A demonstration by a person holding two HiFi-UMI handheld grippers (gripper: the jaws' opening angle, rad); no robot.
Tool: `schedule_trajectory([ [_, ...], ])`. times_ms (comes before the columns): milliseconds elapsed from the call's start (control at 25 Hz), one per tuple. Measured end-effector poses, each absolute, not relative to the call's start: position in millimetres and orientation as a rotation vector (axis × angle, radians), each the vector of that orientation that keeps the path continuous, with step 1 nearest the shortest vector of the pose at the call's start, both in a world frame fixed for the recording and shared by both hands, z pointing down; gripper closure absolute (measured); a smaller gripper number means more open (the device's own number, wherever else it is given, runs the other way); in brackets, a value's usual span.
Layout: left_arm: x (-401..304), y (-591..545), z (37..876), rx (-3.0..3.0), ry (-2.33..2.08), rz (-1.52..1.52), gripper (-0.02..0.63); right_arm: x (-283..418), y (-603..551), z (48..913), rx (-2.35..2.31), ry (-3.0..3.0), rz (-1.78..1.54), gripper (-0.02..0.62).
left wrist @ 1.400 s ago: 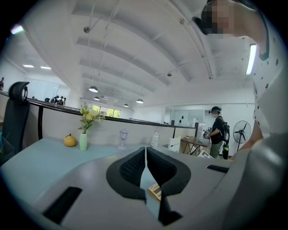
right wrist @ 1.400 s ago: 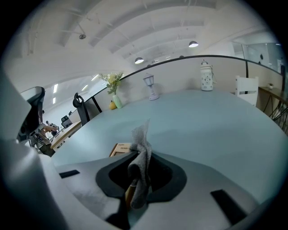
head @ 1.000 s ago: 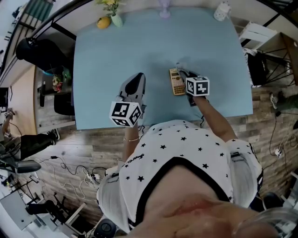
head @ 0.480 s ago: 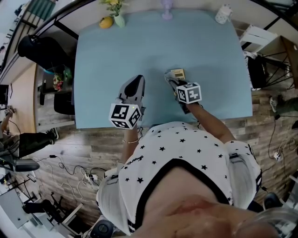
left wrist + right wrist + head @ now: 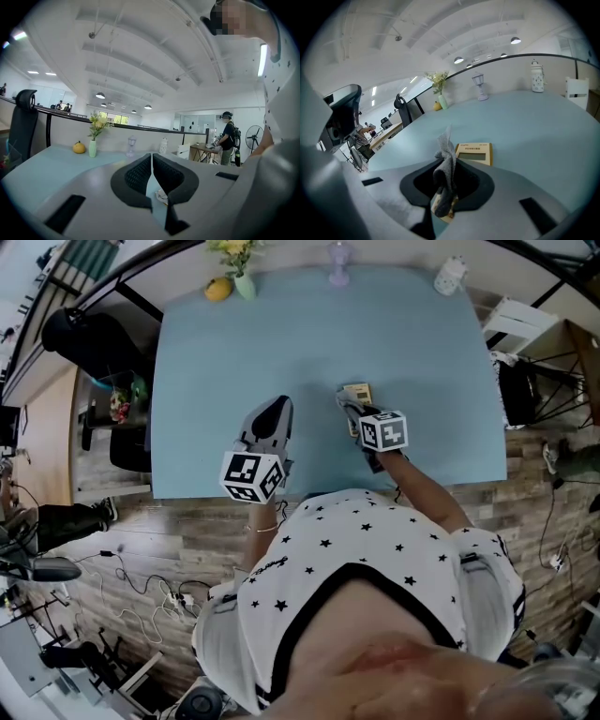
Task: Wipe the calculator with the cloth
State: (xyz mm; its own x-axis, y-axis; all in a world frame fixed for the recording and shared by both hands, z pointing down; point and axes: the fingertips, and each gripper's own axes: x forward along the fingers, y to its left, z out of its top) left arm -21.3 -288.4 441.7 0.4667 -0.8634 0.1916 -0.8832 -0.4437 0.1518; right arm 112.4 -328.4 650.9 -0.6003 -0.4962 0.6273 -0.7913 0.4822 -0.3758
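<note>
A tan calculator (image 5: 476,153) lies flat on the light blue table (image 5: 281,334); in the head view only its far end (image 5: 357,391) shows beyond the right gripper. My right gripper (image 5: 352,409) is shut on a grey cloth (image 5: 446,173), which hangs bunched between its jaws over the calculator's near end. My left gripper (image 5: 273,416) hovers over the table to the left of the calculator, jaws together with nothing between them (image 5: 152,176).
A small vase of yellow flowers (image 5: 240,268) and an orange fruit (image 5: 217,289) stand at the table's far left edge. A clear glass piece (image 5: 337,261) and a white jar (image 5: 450,274) sit along the far edge. A black chair (image 5: 80,338) is left of the table.
My right gripper moved left with the cloth, from beside the calculator to over its near end, covering most of it. The left gripper stayed put.
</note>
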Motion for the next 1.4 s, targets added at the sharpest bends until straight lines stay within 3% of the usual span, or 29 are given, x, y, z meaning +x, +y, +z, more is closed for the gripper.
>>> schedule_trajectory([
  [760, 8, -287, 433, 2.551, -1.430, 0.129, 0.571, 184, -328, 658, 1.303, -2.211, 1.009, 0.538],
  [1400, 1, -273, 435, 2.531, -1.461, 0.116, 0.571, 168, -322, 643, 1.279, -2.270, 0.976, 0.538],
])
